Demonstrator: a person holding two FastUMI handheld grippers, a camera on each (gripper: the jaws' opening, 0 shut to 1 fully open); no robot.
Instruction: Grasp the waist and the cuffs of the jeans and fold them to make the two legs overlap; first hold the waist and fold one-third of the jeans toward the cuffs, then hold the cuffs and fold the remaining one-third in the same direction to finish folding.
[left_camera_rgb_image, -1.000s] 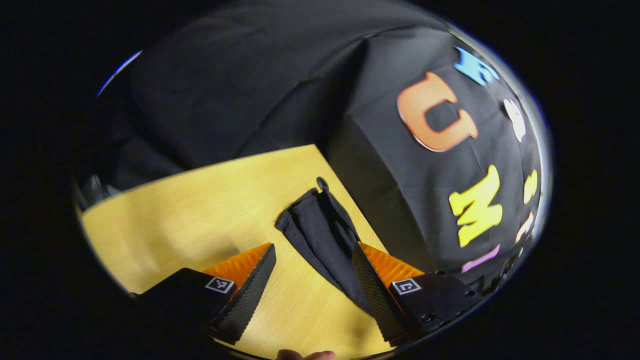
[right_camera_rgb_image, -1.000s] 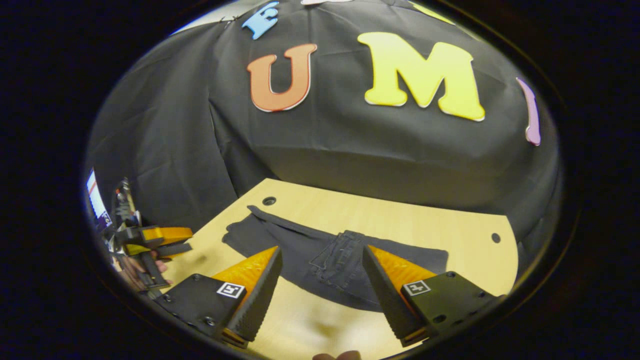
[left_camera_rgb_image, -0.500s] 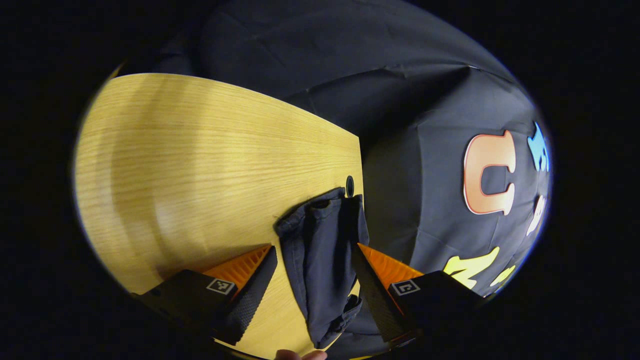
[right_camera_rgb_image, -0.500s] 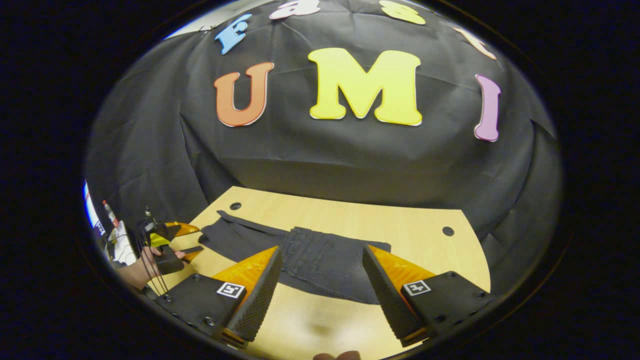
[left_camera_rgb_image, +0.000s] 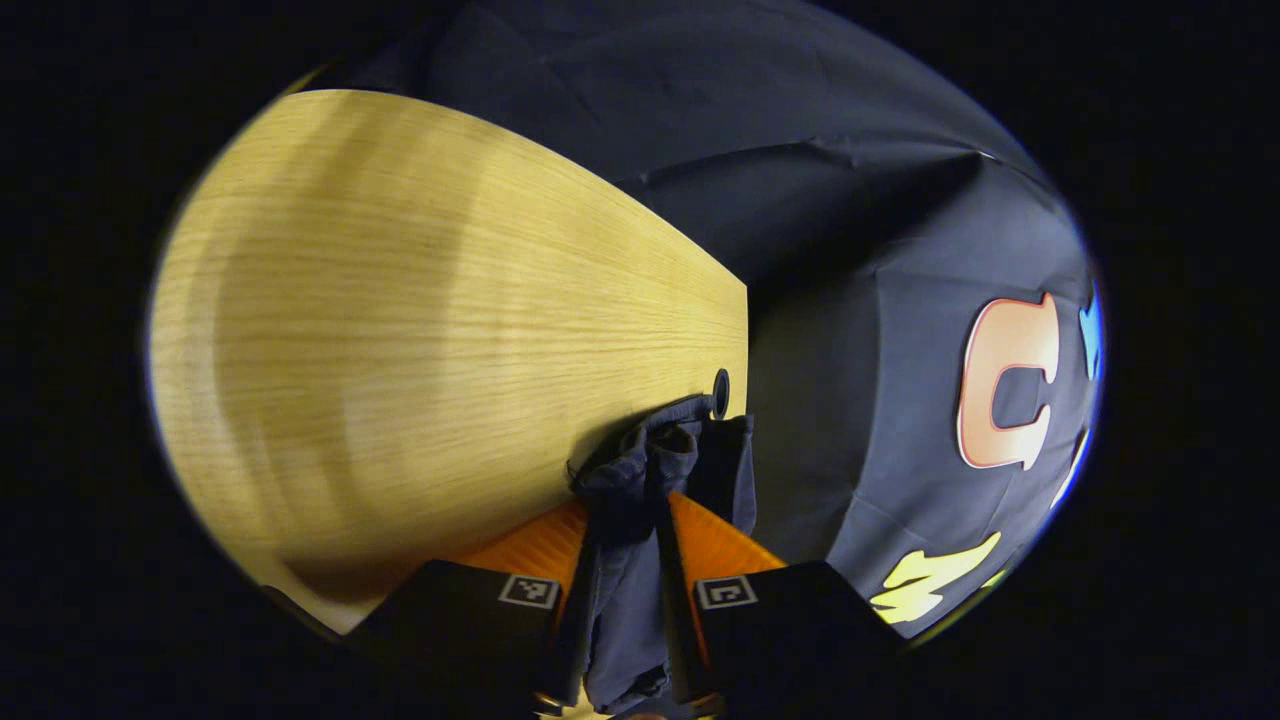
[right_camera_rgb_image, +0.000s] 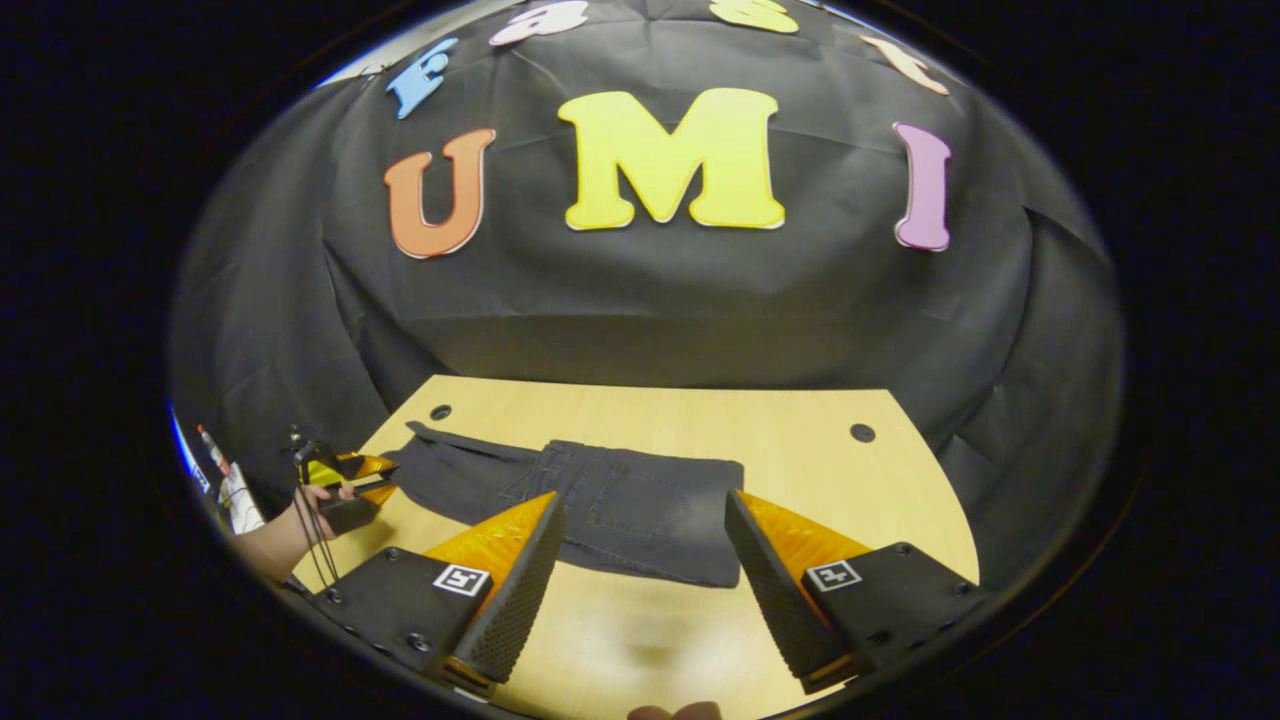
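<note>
Your left gripper (left_camera_rgb_image: 628, 530) is pinching the cuffs (left_camera_rgb_image: 650, 460) of the jeans (right_camera_rgb_image: 600, 505) between its 2 fingers at the table (left_camera_rgb_image: 400, 320) edge. Your right gripper (right_camera_rgb_image: 640, 545) is hovering with jaws wide apart, just before the flat-lying waist (right_camera_rgb_image: 690, 520).

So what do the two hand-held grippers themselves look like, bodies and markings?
In the right gripper view, the right hand-held gripper has two wedge-shaped fingers with ribbed sides and textured inner faces, on flat black plates with screws. Each plate bears a small square black-and-white marker. The left hand-held gripper, in its own view, has the same build and markers. Farther off, thin dark cables hang from it.
</note>
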